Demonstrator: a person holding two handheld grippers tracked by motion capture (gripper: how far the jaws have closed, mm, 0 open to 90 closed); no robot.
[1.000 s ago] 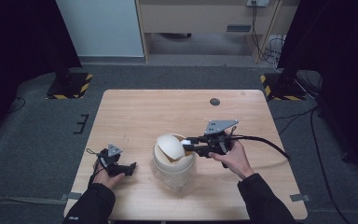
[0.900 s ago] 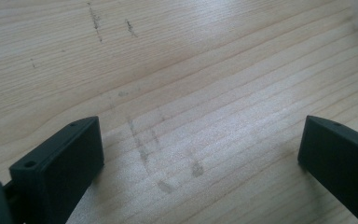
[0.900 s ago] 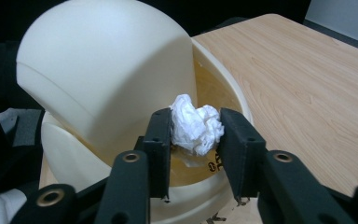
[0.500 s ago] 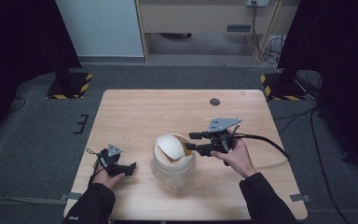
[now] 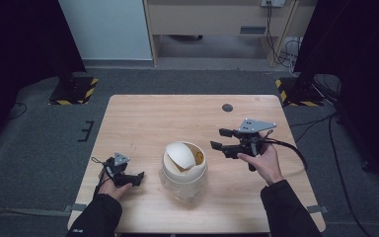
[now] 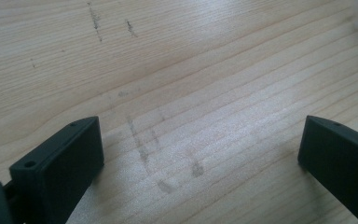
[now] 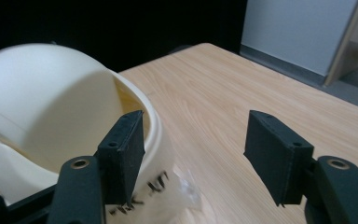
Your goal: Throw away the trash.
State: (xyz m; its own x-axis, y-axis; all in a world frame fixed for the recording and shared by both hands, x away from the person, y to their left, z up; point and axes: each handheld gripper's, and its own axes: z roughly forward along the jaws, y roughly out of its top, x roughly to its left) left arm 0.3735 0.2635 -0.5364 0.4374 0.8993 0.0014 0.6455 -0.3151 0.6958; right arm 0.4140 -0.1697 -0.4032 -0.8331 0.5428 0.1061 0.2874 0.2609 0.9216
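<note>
Right claw (image 5: 223, 139), its jaws just opened and empty, sits just beside the white swing-lid bin (image 5: 183, 170) at mid-desk (image 5: 148, 118), nearer than the left claw (image 5: 137, 177), gaping empty well off the bin's other side.

Table (image 5: 148, 118) at frame centre in high view. Bin (image 5: 183, 173) on table, lower centre, near front edge; tilted lid (image 5: 179, 155) sits in its mouth. Left hand-held gripper (image 5: 137, 178) lower left, resting on table, well apart from bin. Right hand-held gripper (image 5: 218, 139) right of bin, above table, jaws pointing left toward bin, near but apart. Small round hole (image 5: 227, 107) on table, upper right of centre, behind right hand-held gripper. Floor (image 5: 39, 138) around table.
</note>
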